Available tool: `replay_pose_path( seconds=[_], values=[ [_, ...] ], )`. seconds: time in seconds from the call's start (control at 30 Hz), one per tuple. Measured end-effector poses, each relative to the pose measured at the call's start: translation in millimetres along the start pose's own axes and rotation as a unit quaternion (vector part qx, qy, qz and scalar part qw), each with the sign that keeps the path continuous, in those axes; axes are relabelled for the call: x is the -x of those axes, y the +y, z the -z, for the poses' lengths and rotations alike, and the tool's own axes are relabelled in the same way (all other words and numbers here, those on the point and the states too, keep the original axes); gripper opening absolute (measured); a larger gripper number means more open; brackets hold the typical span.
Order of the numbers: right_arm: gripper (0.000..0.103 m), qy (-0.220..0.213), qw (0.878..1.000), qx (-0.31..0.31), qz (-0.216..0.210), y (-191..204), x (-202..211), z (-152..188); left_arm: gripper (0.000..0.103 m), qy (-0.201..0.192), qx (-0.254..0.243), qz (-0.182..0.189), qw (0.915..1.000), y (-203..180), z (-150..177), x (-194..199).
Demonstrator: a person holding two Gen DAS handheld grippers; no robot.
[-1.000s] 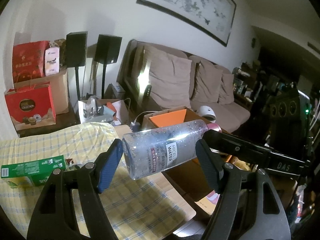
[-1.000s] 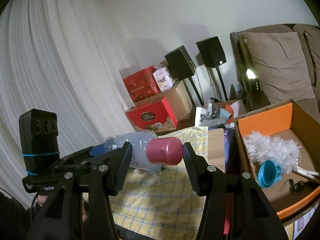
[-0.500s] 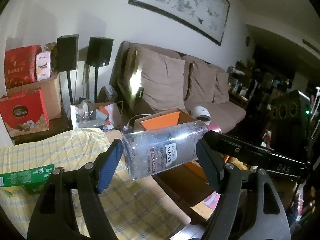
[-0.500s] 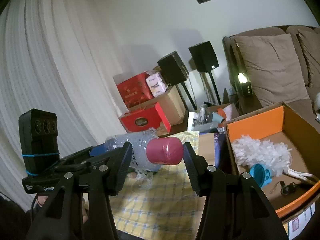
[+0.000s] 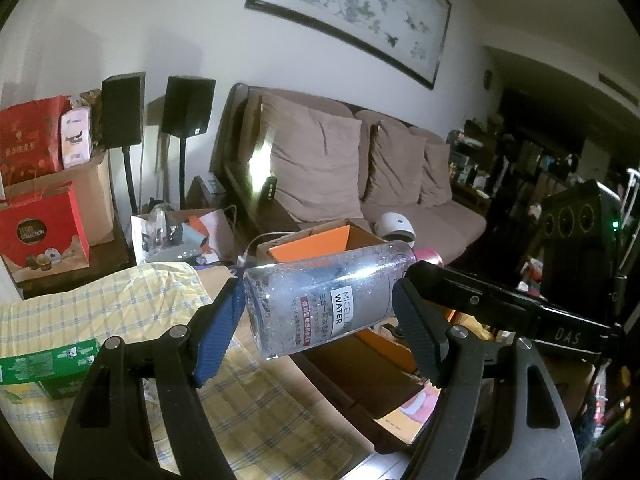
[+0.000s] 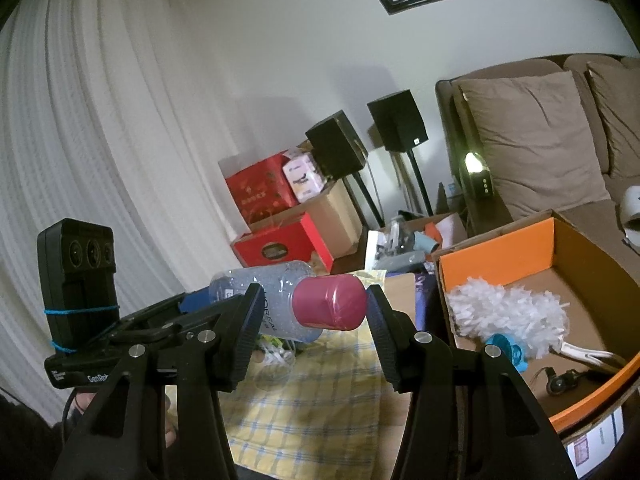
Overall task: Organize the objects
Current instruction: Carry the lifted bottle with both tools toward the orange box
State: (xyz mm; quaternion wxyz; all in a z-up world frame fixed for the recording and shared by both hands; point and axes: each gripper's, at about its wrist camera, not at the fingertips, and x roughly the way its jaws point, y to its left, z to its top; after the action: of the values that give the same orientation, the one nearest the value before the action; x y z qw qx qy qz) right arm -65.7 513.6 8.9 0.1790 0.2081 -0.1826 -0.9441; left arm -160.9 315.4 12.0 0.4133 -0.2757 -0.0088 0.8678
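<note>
You are holding the clear plastic micellar water bottle with the dark pink cap (image 5: 324, 300) up in the air between both grippers: the fingers of the left gripper (image 5: 320, 320) are standing wide and pressing on its body, and the fingers of the right gripper (image 6: 316, 316), about half open, are closed on the cap. Compared with a second ago, the yellow checked desk (image 5: 120, 308) is sliding away and the brown cardboard box with the orange lining (image 6: 520, 248) is coming nearer. To my judgement, you are carrying the bottle toward this box, where the white fluffy duster (image 6: 508, 316) is already lying.
</note>
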Motion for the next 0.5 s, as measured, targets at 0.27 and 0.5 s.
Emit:
replay_pose_path(
  seconds=[0.27, 0.5],
  values=[
    [0.053, -0.004, 1.0, -0.001, 0.004, -4.0, 0.9, -1.0, 0.073, -0.002, -0.009, 0.0, 1.0, -6.1, -4.7, -4.0],
    [0.054, -0.006, 1.0, -0.002, 0.011, -8.0, 3.4, -2.0, 0.074, 0.0, -0.011, 0.004, 0.9999, -9.2, -7.1, -9.6]
  ],
)
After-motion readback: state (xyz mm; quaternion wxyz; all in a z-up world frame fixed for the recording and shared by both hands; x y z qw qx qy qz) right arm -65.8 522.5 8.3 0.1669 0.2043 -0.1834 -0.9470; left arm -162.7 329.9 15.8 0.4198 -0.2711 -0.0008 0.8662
